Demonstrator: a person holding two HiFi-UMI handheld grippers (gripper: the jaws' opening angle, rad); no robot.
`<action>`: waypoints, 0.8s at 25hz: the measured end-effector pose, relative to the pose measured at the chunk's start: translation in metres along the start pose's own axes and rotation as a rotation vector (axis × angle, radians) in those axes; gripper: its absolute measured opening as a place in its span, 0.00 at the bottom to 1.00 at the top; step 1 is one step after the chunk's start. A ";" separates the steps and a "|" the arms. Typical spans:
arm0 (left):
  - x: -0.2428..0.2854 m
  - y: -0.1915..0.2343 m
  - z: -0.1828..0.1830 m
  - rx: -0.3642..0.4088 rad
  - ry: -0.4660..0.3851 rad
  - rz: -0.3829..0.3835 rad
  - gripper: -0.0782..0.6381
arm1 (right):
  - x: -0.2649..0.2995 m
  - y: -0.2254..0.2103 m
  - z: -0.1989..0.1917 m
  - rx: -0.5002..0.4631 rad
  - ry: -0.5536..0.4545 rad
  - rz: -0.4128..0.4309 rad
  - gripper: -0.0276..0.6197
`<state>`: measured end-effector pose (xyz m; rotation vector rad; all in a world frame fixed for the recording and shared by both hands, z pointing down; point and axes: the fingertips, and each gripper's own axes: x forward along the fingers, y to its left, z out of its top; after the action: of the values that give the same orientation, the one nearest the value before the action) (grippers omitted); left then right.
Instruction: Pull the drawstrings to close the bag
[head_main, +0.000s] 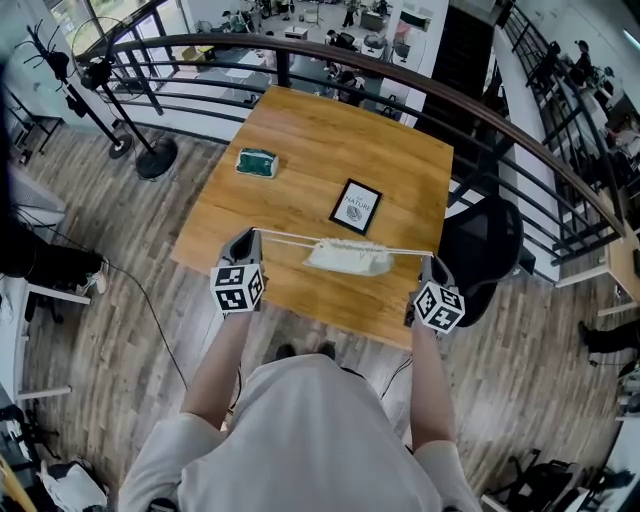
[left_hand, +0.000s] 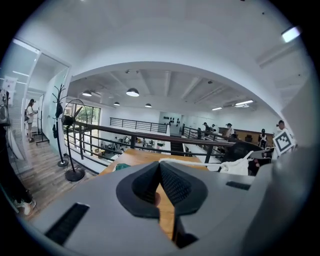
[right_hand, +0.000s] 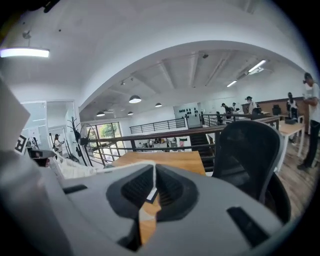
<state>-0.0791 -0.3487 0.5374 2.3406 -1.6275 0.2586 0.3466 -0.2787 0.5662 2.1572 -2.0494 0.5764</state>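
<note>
A small white drawstring bag (head_main: 348, 257) hangs just over the near part of the wooden table (head_main: 300, 130), its mouth gathered. Two white drawstrings (head_main: 290, 240) run taut from it to both sides. My left gripper (head_main: 252, 237) is shut on the left cord end, left of the bag. My right gripper (head_main: 431, 259) is shut on the right cord end, at the table's right edge. In the left gripper view the shut left gripper (left_hand: 160, 167) has the drawstring (left_hand: 187, 161) leading right to the bag (left_hand: 235, 164). In the right gripper view the cord (right_hand: 117, 170) leaves the shut right gripper (right_hand: 152, 172) leftward to the bag (right_hand: 75, 169).
A green packet (head_main: 257, 162) lies at the table's far left and a black-framed card (head_main: 356, 206) sits mid-table beyond the bag. A black office chair (head_main: 483, 240) stands at the right edge. A dark railing (head_main: 400, 80) curves behind the table, with a coat stand (head_main: 120, 110) at left.
</note>
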 end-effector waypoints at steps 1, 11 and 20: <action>0.000 -0.002 0.003 0.009 -0.005 -0.006 0.10 | -0.001 0.000 0.002 -0.017 -0.003 0.003 0.05; 0.003 -0.029 0.020 -0.006 -0.048 -0.030 0.10 | -0.008 -0.011 0.023 -0.123 -0.048 0.028 0.06; -0.003 -0.042 0.028 0.006 -0.065 -0.011 0.10 | -0.008 -0.014 0.032 -0.192 -0.055 0.070 0.06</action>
<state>-0.0415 -0.3417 0.5049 2.3853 -1.6452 0.1865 0.3665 -0.2809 0.5369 2.0218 -2.1188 0.3154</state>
